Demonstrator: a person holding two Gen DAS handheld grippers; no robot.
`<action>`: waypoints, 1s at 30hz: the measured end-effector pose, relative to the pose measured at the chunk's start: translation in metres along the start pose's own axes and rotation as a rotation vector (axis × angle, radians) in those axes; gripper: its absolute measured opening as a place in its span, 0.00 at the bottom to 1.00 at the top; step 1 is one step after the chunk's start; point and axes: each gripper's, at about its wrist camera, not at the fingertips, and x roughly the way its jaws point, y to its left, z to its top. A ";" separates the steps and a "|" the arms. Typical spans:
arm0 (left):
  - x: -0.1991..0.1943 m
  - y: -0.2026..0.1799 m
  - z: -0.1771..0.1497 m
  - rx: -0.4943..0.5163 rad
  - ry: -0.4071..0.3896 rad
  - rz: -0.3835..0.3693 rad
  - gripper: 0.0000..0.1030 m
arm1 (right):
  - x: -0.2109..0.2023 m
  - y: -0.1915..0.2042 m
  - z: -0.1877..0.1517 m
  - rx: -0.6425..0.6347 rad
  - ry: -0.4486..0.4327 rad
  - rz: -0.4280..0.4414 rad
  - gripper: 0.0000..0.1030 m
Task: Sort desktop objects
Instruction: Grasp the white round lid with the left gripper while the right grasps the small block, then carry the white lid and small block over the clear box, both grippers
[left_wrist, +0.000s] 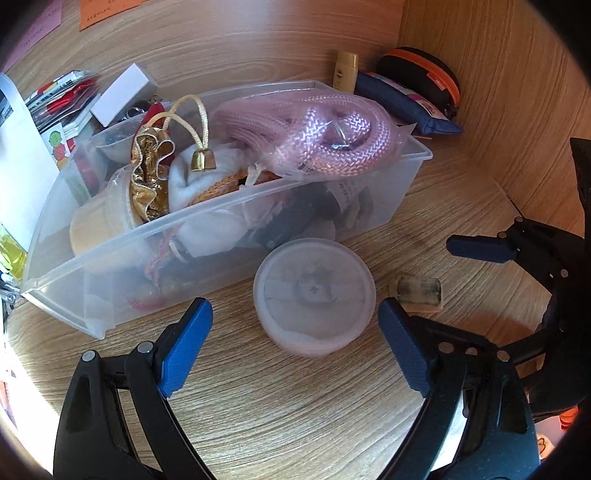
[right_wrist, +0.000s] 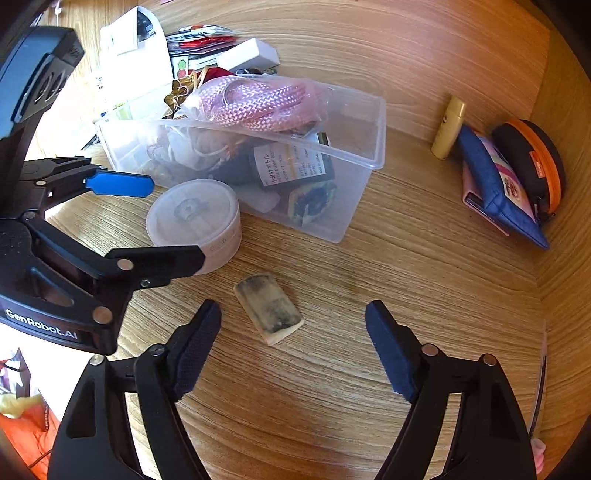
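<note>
A round frosted lidded tub (left_wrist: 314, 291) stands on the wooden desk against a clear plastic bin (left_wrist: 207, 225). My left gripper (left_wrist: 295, 347) is open, one finger either side of the tub, just short of it. A dirty cream eraser (right_wrist: 269, 307) lies flat on the desk; it also shows in the left wrist view (left_wrist: 416, 291). My right gripper (right_wrist: 293, 347) is open and empty, just short of the eraser. The tub (right_wrist: 195, 221), the bin (right_wrist: 354, 155) and the left gripper (right_wrist: 147, 221) also show in the right wrist view.
The bin holds a pink rope (left_wrist: 325, 136), a gold ribbon (left_wrist: 147, 173) and other items. A cream bottle (right_wrist: 447, 127), a blue pouch (right_wrist: 498, 188) and a black-orange case (right_wrist: 532, 162) lie at the back right by the wooden wall. Papers and a white box (left_wrist: 122, 92) are behind the bin.
</note>
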 end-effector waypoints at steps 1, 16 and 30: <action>0.002 -0.001 0.001 0.001 0.002 0.002 0.89 | 0.001 0.000 0.001 -0.002 0.006 0.007 0.59; 0.016 -0.005 0.008 -0.002 0.024 -0.019 0.77 | 0.001 0.001 -0.003 0.007 0.008 0.072 0.22; 0.004 -0.011 0.002 0.019 -0.023 -0.003 0.63 | -0.025 -0.022 -0.006 0.123 -0.066 0.067 0.21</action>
